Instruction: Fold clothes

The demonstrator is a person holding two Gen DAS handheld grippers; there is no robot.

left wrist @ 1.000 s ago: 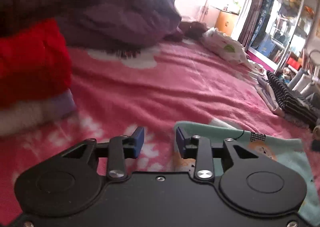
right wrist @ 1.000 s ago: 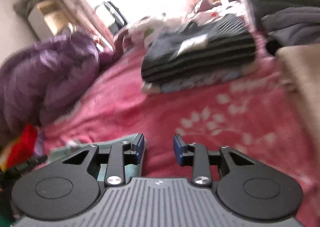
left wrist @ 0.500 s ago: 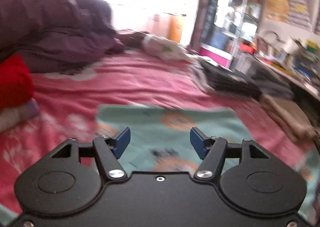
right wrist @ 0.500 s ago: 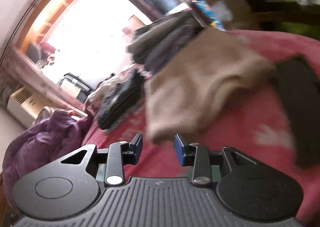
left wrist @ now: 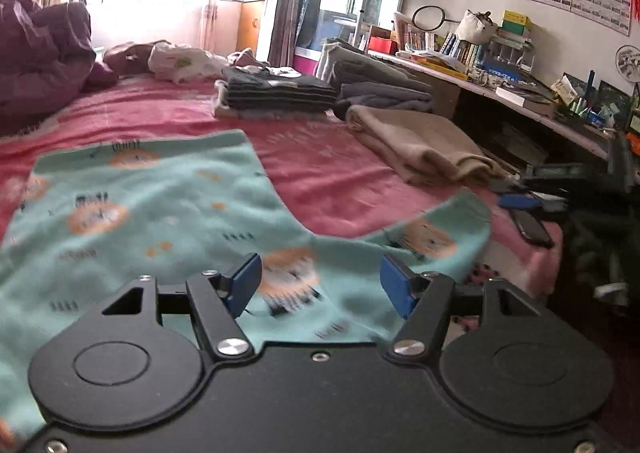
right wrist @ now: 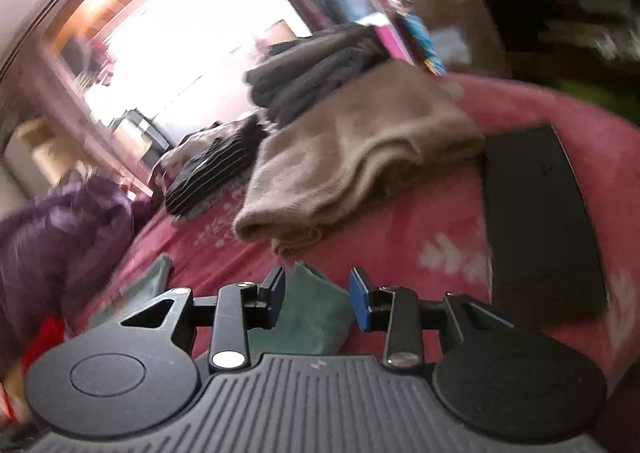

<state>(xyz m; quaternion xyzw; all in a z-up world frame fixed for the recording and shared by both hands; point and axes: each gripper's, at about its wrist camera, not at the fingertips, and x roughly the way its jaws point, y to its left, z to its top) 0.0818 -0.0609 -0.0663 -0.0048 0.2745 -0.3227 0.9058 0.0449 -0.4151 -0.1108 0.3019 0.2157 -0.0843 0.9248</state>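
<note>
Garment: teal printed garment [left wrist: 160, 213] lies spread flat on the pink bedspread [left wrist: 340, 181]; one leg or sleeve reaches toward the bed's near edge, its tip just beside the phone [left wrist: 532, 227].
Left claw: left claw [left wrist: 320, 285] released, jaws wide apart, hovering over the garment's near hem; nothing between the pads.
Right claw: right claw [right wrist: 318, 297] released too; a teal corner [right wrist: 312, 309] pokes up between the jaws, but whether a pad touches it I cannot tell.
Landmark: tan folded cloth [left wrist: 416, 145], beyond the garment toward the desk, with the dark striped stack [left wrist: 276, 93] behind it.
Risk 1: right claw may pinch only the tip of that corner; thin hold, fabric likely slips out mid-fold.
Risk 2: left claw closing here could catch the bedspread along with the hem and drag both.
Risk 3: the right view is motion-blurred, so the claw looks to be moving fast; it may overshoot into the tan folded cloth and muss it.
Risk 4: lifting the limb near the phone could nudge the phone off the bed edge.
</note>
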